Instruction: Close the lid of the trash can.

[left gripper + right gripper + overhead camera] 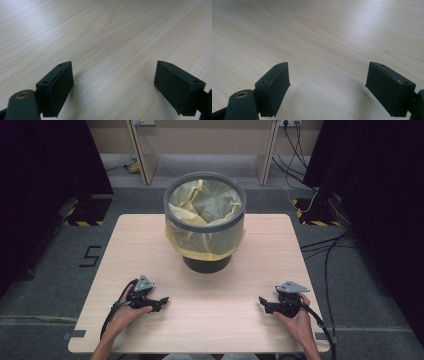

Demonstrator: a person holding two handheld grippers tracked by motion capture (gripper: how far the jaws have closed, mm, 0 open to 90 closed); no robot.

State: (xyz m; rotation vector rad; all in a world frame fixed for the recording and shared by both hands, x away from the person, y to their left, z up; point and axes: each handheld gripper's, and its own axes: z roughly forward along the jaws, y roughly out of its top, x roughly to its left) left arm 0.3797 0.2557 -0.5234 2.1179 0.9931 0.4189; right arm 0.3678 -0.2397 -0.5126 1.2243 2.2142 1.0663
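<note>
My desk (150, 245) is a pale wooden top, and the biggest thing on it is the grey bin (205, 220), standing upright at the middle of the far edge. A yellowish bag (200, 245) lines it, folded over the rim and hanging down the outside. Well apart from it, near the desk's near edge, I have both hands low over the wood. My left tongs (161, 302) sit toward the near left corner, pointing inward; in the left gripper view (113, 82) they stand wide apart with bare wood between them. My right tongs (263, 303) sit toward the near right corner, mirrored, and are likewise spread wide over bare desk in the right gripper view (327, 85)
</note>
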